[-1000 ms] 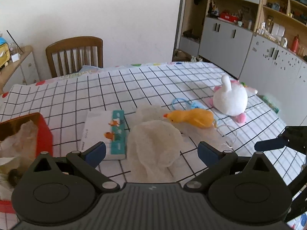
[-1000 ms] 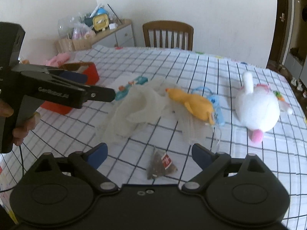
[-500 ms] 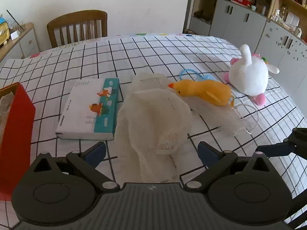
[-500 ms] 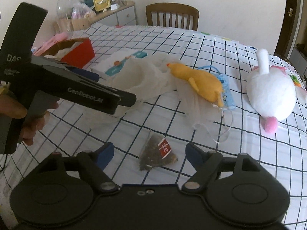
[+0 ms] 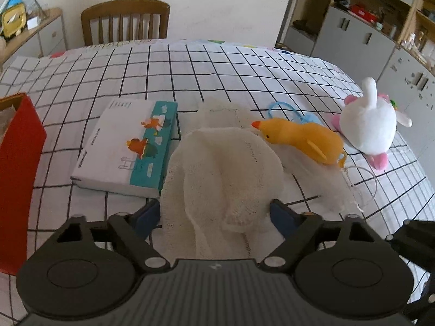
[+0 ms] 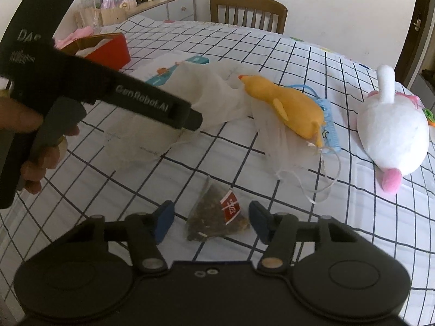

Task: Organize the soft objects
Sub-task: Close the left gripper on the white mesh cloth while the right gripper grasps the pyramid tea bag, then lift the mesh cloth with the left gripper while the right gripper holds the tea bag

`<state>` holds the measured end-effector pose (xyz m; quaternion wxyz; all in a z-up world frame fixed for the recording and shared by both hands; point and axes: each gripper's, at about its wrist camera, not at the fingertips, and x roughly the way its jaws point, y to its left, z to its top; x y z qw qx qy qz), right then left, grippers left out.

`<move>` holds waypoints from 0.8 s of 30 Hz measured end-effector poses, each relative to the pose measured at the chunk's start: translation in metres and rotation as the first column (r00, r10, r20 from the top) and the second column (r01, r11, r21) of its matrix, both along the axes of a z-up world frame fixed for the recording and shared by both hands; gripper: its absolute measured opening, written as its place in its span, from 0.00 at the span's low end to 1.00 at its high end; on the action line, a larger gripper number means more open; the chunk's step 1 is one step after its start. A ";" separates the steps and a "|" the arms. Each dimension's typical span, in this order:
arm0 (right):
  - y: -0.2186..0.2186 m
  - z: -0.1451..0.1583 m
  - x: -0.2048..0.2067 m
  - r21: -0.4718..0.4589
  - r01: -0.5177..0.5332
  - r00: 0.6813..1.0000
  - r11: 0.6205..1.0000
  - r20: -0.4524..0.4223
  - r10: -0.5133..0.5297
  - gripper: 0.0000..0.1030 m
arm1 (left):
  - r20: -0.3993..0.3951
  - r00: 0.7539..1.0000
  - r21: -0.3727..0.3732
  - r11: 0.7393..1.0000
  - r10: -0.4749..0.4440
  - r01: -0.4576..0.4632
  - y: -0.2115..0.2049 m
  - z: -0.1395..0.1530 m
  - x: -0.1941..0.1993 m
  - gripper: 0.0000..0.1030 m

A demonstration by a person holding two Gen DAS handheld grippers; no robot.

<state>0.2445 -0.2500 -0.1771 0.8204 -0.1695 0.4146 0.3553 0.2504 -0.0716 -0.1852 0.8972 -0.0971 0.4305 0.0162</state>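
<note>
Left gripper (image 5: 214,214) low over the table, jaws spread, blue pads either side of the cream cloth (image 5: 225,168); contact not clear. Right gripper (image 6: 209,217) also spread, its pads flanking a tea bag (image 6: 217,217) with a red tag; whether they touch it cannot be told. Surface: white tablecloth (image 5: 244,70) with black grid, slightly wrinkled, coloured shapes along the far hem. Cloth lies bunched mid-table, one edge against a flat box (image 5: 125,146) printed with cartoon animals on a teal band. Red box (image 5: 19,168) at the left edge, something pale inside. Yellow duck (image 5: 301,140) on its side just right of the cloth, resting on thin gauze (image 6: 277,141); blue mask (image 6: 329,119) tucked beneath its tail, loose white loops (image 6: 323,182) beside it. White plush (image 5: 367,127) with pink parts further right, apart from the duck. Beyond the table: wooden chair (image 5: 125,19) at the far side, plain pale wall, low sideboard (image 6: 152,8) with clutter to the left, grey cabinets (image 5: 353,38) and open shelves to the right.
</note>
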 end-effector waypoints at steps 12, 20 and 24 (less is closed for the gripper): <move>0.001 0.002 -0.004 -0.017 0.023 0.999 1.000 0.038 -0.022 0.34 | -0.001 1.000 0.010 1.000 -0.019 0.019 -0.001 0.000 -0.002 0.30; -0.004 0.010 -0.009 0.011 0.059 0.996 0.998 0.063 -0.060 0.12 | 0.060 0.997 0.008 0.999 -0.048 0.048 0.001 0.011 -0.011 0.11; -0.009 0.018 -0.011 0.049 0.080 0.994 0.996 0.068 -0.084 0.10 | 0.100 0.993 0.004 0.998 -0.065 0.065 0.001 0.020 -0.017 0.09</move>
